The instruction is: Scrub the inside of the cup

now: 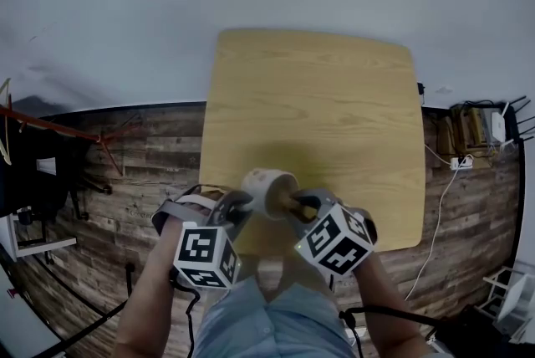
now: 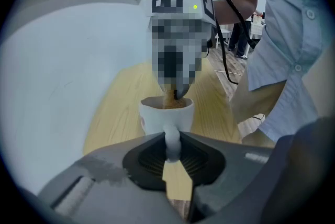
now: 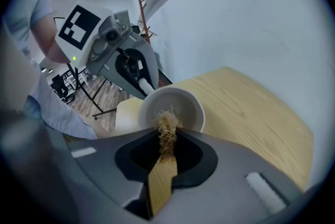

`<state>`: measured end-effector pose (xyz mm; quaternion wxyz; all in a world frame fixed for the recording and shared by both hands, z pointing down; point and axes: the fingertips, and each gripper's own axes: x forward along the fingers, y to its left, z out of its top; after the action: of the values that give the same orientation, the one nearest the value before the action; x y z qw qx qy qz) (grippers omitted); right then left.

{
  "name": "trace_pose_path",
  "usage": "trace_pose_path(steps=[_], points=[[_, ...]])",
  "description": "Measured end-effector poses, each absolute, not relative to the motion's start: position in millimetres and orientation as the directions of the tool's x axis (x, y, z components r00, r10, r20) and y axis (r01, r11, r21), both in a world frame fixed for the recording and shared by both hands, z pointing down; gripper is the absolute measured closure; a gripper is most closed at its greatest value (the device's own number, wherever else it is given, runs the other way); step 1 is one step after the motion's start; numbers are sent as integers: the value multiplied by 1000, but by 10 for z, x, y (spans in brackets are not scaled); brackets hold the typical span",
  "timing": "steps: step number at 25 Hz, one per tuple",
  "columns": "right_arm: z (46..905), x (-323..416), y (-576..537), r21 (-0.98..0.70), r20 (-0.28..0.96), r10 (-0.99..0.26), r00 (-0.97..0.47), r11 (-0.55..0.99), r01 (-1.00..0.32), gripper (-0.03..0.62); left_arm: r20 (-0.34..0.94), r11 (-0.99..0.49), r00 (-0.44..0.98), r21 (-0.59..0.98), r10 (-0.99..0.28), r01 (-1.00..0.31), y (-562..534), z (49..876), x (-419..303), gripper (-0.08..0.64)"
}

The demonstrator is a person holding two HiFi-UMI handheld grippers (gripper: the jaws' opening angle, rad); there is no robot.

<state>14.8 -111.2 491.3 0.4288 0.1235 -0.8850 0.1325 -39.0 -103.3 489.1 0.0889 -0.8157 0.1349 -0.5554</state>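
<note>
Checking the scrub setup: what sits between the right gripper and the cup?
A brush, clamped in the right gripper, its bristles at the white cup's mouth, as the right gripper view shows.

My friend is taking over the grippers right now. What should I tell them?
Left gripper: shut on the handle of the white cup, held tilted over the wooden table.
Right gripper: shut on the wooden-handled brush, bristles in the cup's mouth.
Done: cup and brush picked up and brought together.
To do: scrub round the inside; how clean it is cannot be told.
</note>
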Motion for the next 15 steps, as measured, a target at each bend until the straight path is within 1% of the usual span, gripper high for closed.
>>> trace_pose_path(steps=[2,4,7,10,15], points=[[4878,102,-1056,-173,776,-75,-626,929,-327,538,883,-948,346,-293,-318,-124,-1032,4898,-393,491],[4807,12,-994,-243,733,-48,-678,913,-328,538,883,-948,345,-297,-318,-115,-1026,4897,-386,491],[4688,-98,-988,-310,663,-54,-747,888,-339,538,883,-947,344,-309,-318,-85,-1000,4900,-370,491],[4599,-77,-1116,-297,635,-104,-766,882,-366,538,886,-951,346,-302,-307,-71,-980,4907,-364,489],[4515,31,-1309,-227,646,-150,-748,898,-376,538,891,-952,339,-300,-301,-57,-975,4906,-350,489]])
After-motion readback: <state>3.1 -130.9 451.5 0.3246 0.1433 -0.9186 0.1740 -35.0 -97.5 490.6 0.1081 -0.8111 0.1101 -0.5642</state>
